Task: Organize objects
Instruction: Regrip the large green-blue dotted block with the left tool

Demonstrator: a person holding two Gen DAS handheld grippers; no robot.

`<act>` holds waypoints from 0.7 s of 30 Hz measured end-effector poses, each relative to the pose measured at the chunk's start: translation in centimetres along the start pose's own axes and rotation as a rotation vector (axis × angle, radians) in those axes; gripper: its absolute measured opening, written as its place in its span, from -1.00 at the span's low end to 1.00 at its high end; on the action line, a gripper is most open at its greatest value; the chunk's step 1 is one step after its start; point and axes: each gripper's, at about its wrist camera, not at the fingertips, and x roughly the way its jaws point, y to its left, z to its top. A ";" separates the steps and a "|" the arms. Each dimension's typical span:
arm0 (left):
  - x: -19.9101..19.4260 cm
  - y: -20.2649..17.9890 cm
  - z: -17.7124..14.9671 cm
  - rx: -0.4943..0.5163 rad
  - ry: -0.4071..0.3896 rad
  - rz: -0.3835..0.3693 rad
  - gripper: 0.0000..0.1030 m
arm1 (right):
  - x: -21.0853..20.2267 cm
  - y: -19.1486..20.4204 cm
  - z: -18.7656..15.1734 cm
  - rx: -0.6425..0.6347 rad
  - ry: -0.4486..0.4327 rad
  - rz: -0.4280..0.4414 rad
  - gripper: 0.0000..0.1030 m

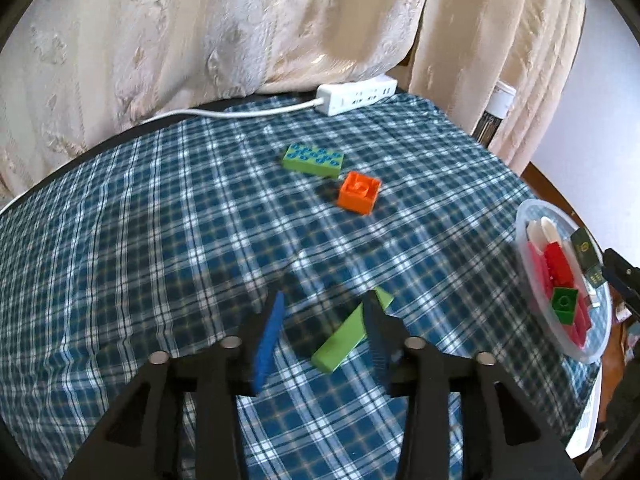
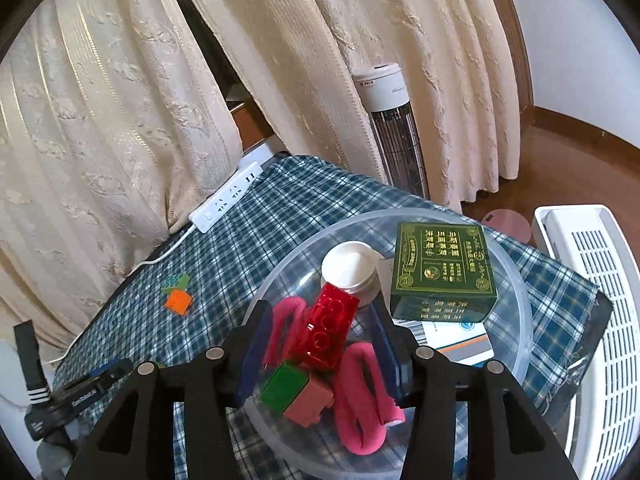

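Note:
In the left wrist view my left gripper (image 1: 326, 300) is open just above a long green block (image 1: 344, 338) lying on the plaid cloth; its right finger (image 1: 378, 336) overlaps the block. Farther off lie an orange brick (image 1: 359, 192) and a green brick with blue studs (image 1: 313, 159). The clear plastic bowl (image 1: 524, 224) sits at the right. In the right wrist view my right gripper (image 2: 318, 312) is open over the bowl (image 2: 516, 280), with a red brick (image 2: 330, 326) between its fingers; I cannot tell whether they touch it. A green brick (image 2: 284, 386) and a pink brick (image 2: 310, 400) lie beneath.
The bowl also holds a dark green box (image 2: 444, 272), a white lid (image 2: 350, 266) and pink fabric loops (image 2: 360, 400). A white power strip (image 1: 356, 98) with its cable lies at the table's far edge. A tower heater (image 2: 394, 128) and white appliance (image 2: 592, 320) stand beyond the table.

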 end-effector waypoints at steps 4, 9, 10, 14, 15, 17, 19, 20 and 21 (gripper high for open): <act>0.5 0.0 -0.5 -0.005 0.020 0.004 -0.03 | 0.1 -0.6 -0.2 0.007 0.004 0.007 0.01; 1.0 -1.1 -0.7 0.025 0.033 0.008 0.01 | 0.2 -1.3 -0.4 0.019 0.010 0.021 0.02; 1.1 -1.3 -0.7 0.033 0.034 0.008 0.01 | 0.2 -1.3 -0.3 0.020 0.009 0.023 0.02; 1.5 -2.2 -0.8 0.063 0.044 0.019 0.01 | -0.1 -1.5 -0.3 0.010 -0.002 0.021 0.02; 1.7 -2.5 -0.9 0.072 0.047 0.025 0.01 | -0.2 -1.6 -0.3 0.008 -0.004 0.023 0.02; 2.0 -2.8 -1.1 0.086 0.049 0.036 0.01 | -0.2 -1.6 -0.2 0.009 -0.003 0.031 0.02; 2.4 -3.1 -1.3 0.106 0.051 0.052 -0.04 | -0.2 -1.7 -0.3 0.007 -0.002 0.035 0.02; 2.5 -3.2 -1.4 0.113 0.053 0.059 -0.12 | -0.2 -1.7 -0.3 0.006 -0.002 0.038 0.02; 2.8 -3.3 -1.5 0.120 0.057 0.068 -0.19 | -0.2 -1.8 -0.3 0.006 -0.002 0.040 0.02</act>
